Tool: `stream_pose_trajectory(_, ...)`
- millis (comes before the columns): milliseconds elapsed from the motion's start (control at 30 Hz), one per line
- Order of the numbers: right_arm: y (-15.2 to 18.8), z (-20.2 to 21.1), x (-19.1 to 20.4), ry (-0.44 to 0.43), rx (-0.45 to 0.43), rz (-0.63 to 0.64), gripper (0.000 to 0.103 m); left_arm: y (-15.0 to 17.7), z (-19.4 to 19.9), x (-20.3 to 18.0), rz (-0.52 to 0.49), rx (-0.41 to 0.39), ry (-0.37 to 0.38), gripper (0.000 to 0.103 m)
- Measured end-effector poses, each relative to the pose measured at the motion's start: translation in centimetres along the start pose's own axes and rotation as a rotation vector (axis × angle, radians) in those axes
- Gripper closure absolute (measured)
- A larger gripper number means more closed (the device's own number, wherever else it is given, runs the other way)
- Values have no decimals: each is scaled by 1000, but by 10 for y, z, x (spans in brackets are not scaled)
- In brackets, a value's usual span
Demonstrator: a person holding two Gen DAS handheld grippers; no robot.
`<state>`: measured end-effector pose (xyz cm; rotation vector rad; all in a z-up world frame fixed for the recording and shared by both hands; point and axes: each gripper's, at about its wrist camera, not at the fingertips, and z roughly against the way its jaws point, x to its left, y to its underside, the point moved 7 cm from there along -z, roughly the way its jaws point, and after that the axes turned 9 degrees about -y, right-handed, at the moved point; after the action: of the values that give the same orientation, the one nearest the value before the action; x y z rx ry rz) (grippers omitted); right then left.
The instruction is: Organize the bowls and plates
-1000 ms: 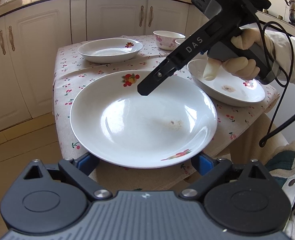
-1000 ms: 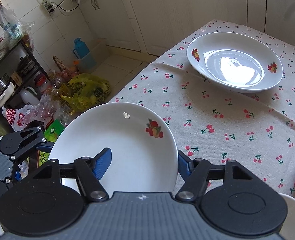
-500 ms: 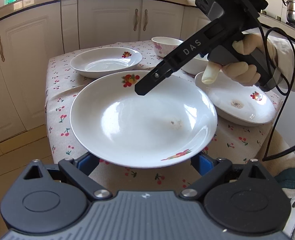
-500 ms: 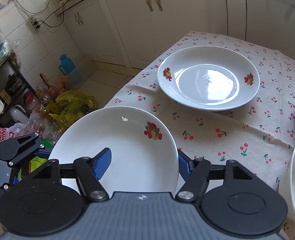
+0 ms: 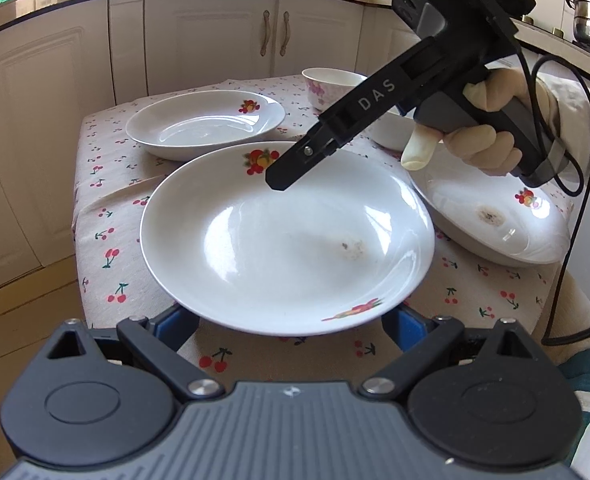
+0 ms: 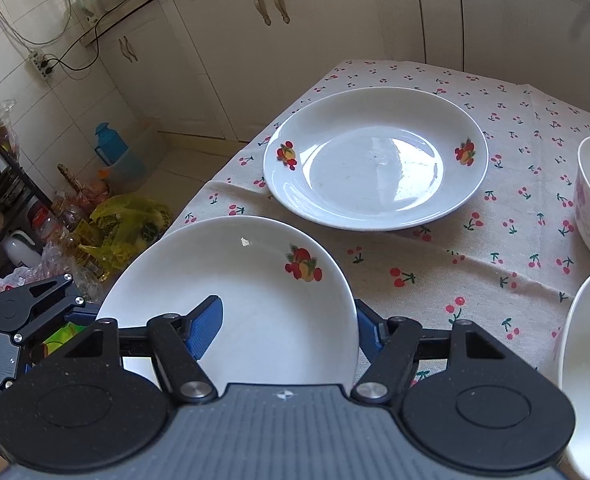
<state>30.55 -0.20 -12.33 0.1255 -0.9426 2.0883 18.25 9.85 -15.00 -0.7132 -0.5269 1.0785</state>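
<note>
Lower centre of the left wrist view: white round ceramic plate with fruit print (image 5: 287,248), over the near edge of the cherry-print cloth-covered table (image 5: 107,216). Behind it, upper left, on the cloth: second white ceramic plate (image 5: 205,128). At right, partly behind its rim: third white ceramic plate (image 5: 491,216). Upper centre, further back: floral-print ceramic bowl (image 5: 327,88), with plain white ceramic bowl (image 5: 387,132) just before it. Beyond the table: cream cupboard doors (image 5: 215,40).

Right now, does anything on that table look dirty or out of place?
Yes. The held plate has a brownish smudge near its middle, and the plate on the right has a similar stain. The far plate looks clean.
</note>
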Motion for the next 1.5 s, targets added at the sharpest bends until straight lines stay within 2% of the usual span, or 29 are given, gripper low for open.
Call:
stream_pose_trajectory(533,0,-1,-2,23,-3,6,27,-1,-4,-2,9,1,9,6)
stream_pose_trajectory(867,0,0,1,15,-2,22,16,0,-4,-2,1,-5,-5,6)
stream_pose_trajectory(1033,-2,22,15,13,-53,66,0,1,9,-3,11,-15,-37,6)
stream_pose_trajectory(1233,9,61,40,68,-109,154,0,5,36,-6,65,-29,-95,6)
stream_pose_trajectory(1500,56,111,56,168,-212,202,0,10,68,-28,136,-64,-193,5)
